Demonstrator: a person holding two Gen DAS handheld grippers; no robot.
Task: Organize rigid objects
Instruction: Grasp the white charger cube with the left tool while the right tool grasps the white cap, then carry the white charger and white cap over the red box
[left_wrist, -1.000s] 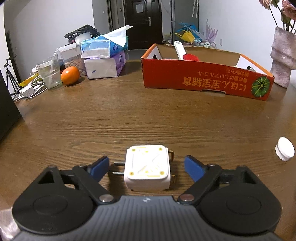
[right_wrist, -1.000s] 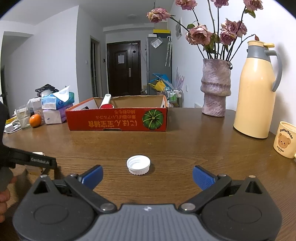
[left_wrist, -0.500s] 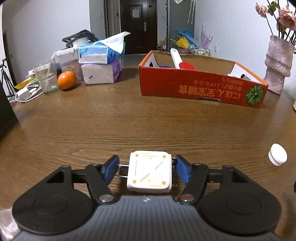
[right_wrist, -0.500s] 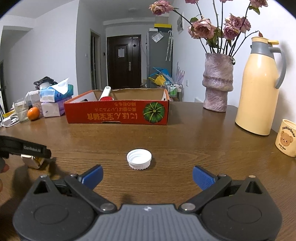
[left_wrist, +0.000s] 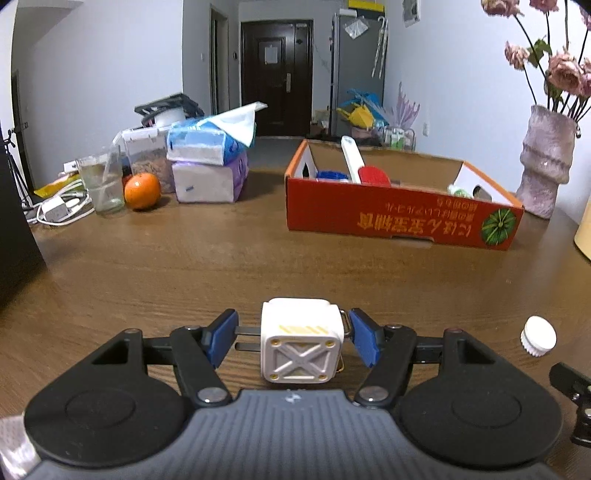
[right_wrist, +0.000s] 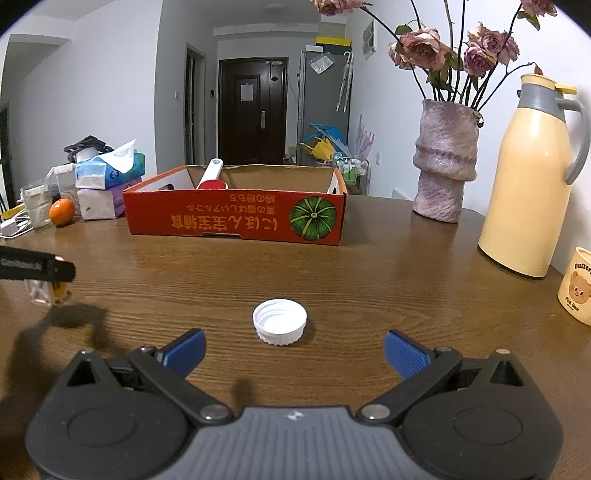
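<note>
While left gripper (left_wrist: 291, 338) pinches plug (left_wrist: 301, 339) clear of table (left_wrist: 221, 258), carry level toward box (left_wrist: 402, 218) at 1 o'clock; keep squeeze firm. Right gripper (right_wrist: 293, 349), spread: close squarely around cap (right_wrist: 279, 321) at 12.

a white cube-shaped plug adapter (left_wrist: 301, 339) sits raised off the table (left_wrist: 184, 266), its x-ribbed face toward the camera and two metal prongs pointing left, with a small metal ring on its right side. a white ribbed bottle cap (right_wrist: 279, 321) lies on the table, open side up, well apart from the adapter. farther back stands a red cardboard box (right_wrist: 236, 218) with a green pumpkin print, already holding a white-handled red scoop (left_wrist: 360, 166).
</note>
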